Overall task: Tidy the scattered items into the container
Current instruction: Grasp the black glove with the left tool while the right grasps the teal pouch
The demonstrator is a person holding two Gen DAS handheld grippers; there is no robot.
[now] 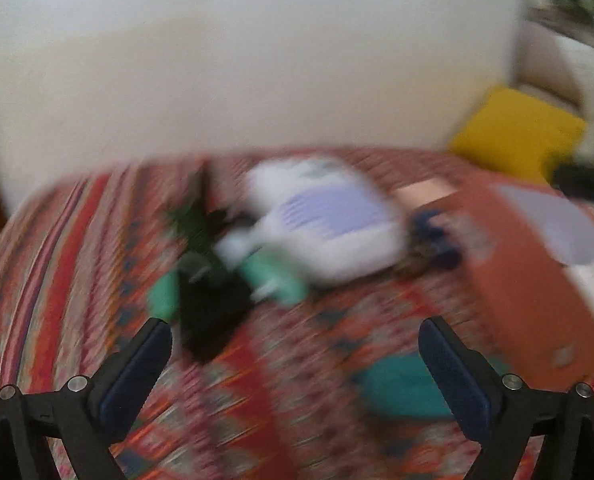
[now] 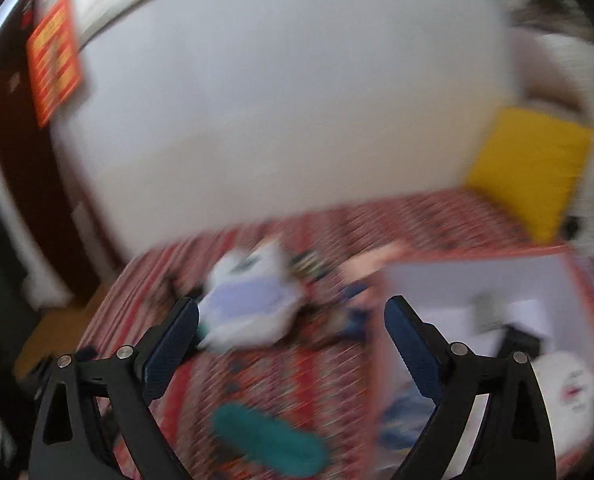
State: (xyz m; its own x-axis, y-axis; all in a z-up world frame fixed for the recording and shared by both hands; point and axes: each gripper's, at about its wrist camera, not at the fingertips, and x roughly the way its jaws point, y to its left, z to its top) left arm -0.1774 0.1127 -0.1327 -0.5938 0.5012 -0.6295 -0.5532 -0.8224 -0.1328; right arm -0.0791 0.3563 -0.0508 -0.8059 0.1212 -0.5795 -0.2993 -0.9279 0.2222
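Observation:
Both views are motion-blurred. An orange box [image 1: 537,288] with a pale inside stands at the right on a red patterned cloth [image 1: 77,260]; it also shows in the right wrist view [image 2: 577,304], with white and dark items inside. Scattered on the cloth: a white and lilac soft item [image 1: 329,220] [image 2: 249,308], a black item [image 1: 213,312], mint green pieces [image 1: 273,280], a teal item [image 1: 401,388] [image 2: 265,440]. My left gripper [image 1: 295,340] is open and empty above the cloth. My right gripper [image 2: 291,316] is open and empty, left of the box.
A white wall [image 1: 257,60] rises behind the cloth. A yellow cushion [image 1: 517,132] [image 2: 533,172] sits at the back right. A dark brown door with an orange poster [image 2: 53,60] is at the far left, with wooden floor [image 2: 57,332] below.

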